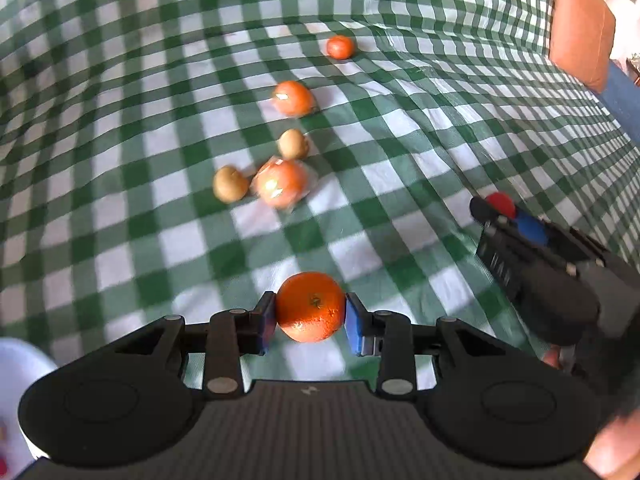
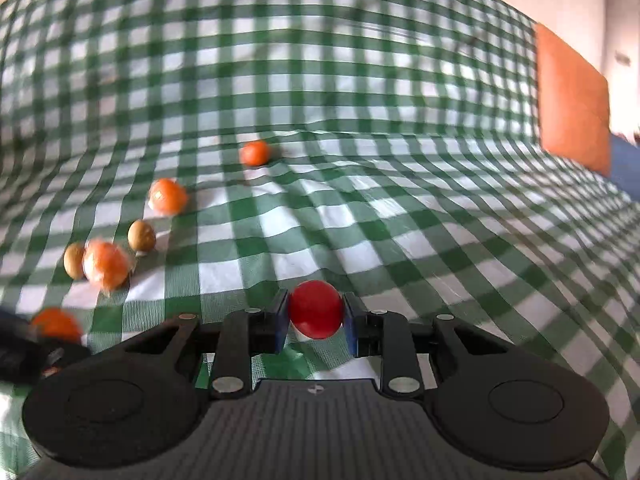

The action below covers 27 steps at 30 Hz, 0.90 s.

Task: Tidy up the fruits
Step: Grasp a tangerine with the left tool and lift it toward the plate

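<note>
A round orange mandarin (image 1: 310,306) is gripped in the left claw (image 1: 310,320) and a small glossy red fruit (image 2: 316,309) in the right claw (image 2: 316,322), apparently mid-carry, with sorting spots needed next.

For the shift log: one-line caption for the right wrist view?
Right gripper grips a red fruit above the green checked cloth; five fruits lie loose.

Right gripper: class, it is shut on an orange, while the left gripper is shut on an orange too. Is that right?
Not quite. The right gripper is shut on a red fruit, not an orange, as the right wrist view shows. The left gripper is indeed shut on an orange.
</note>
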Motion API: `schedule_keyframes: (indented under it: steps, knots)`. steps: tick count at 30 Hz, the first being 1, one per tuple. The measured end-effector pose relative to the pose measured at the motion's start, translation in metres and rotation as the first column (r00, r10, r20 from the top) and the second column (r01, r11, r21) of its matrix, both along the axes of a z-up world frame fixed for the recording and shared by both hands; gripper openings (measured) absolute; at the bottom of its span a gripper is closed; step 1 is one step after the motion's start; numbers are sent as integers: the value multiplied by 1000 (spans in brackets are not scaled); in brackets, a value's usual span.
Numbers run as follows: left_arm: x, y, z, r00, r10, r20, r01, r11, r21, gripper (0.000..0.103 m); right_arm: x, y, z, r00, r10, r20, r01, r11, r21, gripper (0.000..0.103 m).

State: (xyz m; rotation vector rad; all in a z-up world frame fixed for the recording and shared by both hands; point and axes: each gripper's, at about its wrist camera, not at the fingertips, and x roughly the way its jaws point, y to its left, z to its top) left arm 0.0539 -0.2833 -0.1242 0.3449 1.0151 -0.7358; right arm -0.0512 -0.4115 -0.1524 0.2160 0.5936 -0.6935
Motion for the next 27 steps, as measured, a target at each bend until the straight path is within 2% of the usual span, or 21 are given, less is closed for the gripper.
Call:
schedule_keyframes:
  steps: [6, 13, 19, 27]
  knots:
    - [-26, 58, 30, 1000, 25, 0, -25, 1000, -18, 40, -22, 18, 33, 1000, 20, 2, -20, 998, 57, 29]
    - [-54, 140, 60, 997, 76, 10, -76, 997, -2, 40, -54, 80, 79, 982, 190, -13, -188, 979, 74, 29]
    - [-69, 224, 79, 980, 200, 19, -201, 978, 48, 40, -69, 147, 108, 941, 338, 0, -336, 936, 109, 29]
    - [-82, 300, 107, 940, 334, 66, -335, 942, 4, 40, -76, 232, 141, 859, 511, 31, -510, 849, 140, 29]
